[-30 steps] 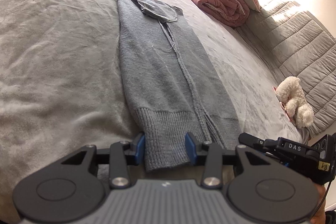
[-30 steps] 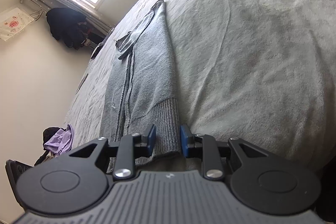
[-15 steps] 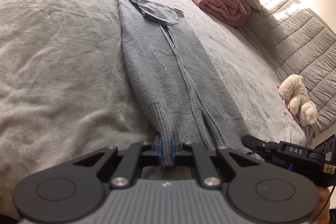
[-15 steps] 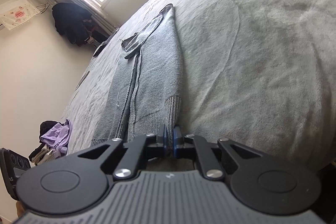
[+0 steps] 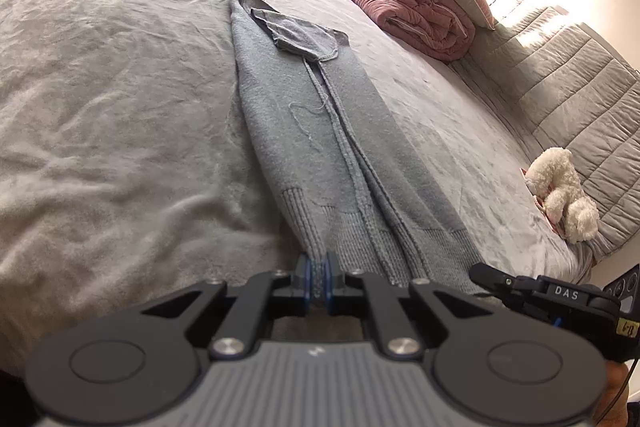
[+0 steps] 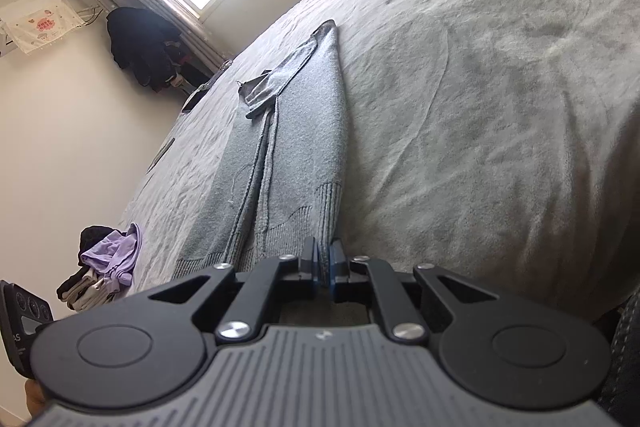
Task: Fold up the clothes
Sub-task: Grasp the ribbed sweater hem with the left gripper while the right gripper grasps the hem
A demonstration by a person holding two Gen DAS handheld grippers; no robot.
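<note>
A grey knitted sweater (image 5: pixel 316 115) lies folded into a long narrow strip on the grey bed cover (image 5: pixel 100 87), its ribbed hem nearest me. My left gripper (image 5: pixel 319 277) is shut on the hem's left corner, the ribbed knit pinched between its blue pads. In the right wrist view the same sweater (image 6: pixel 296 131) runs away from me, and my right gripper (image 6: pixel 324 269) is shut on the hem's right corner. Both corners are raised slightly off the bed. The other gripper (image 5: pixel 552 297) shows at the lower right of the left wrist view.
Rolled pink quilts (image 5: pixel 408 7) and a pillow sit at the far end of the bed. A white plush toy (image 5: pixel 564 195) lies by the quilted headboard (image 5: pixel 560 75). A pile of purple and dark clothes (image 6: pixel 104 267) lies left of the bed, and dark clothing (image 6: pixel 140 47) hangs near the window.
Both grippers went from open around the hem to shut on it. The hem corners have since bunched and lifted a little off the bed.
</note>
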